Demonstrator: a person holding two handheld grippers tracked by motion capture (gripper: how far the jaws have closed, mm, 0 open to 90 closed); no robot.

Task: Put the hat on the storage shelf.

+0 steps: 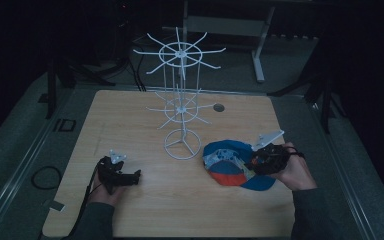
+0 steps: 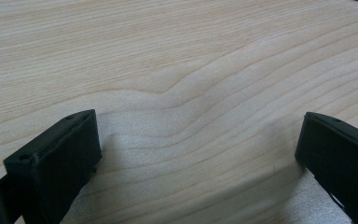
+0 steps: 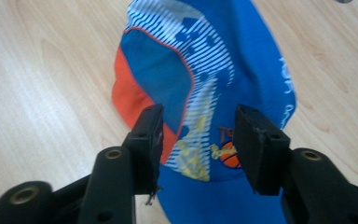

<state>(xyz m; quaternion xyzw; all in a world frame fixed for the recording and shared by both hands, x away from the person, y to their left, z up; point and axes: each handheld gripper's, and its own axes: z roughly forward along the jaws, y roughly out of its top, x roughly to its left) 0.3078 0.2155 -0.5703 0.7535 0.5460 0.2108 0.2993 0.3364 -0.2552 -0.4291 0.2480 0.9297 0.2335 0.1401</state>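
jaws of my right gripper [image 3: 198,140] stand apart above the blue cap [image 3: 223,70], gripping nothing. the cap lies on the tabletop [image 1: 145,210] beside the white wire rack [image 1: 181,100]. my left gripper [image 2: 198,154] rests wide open, empty, over bare wood.

Table [image 1: 130,210], centre of high view: pale wood, visible grain, smooth matt finish. Cap [image 3: 205,70], top centre of right gripper view: cloth, blue and orange panels, printed white stripes, matt. Rack [image 1: 181,100], upper centre: thin white wire, looks coated metal. Jaws: black matt plastic.
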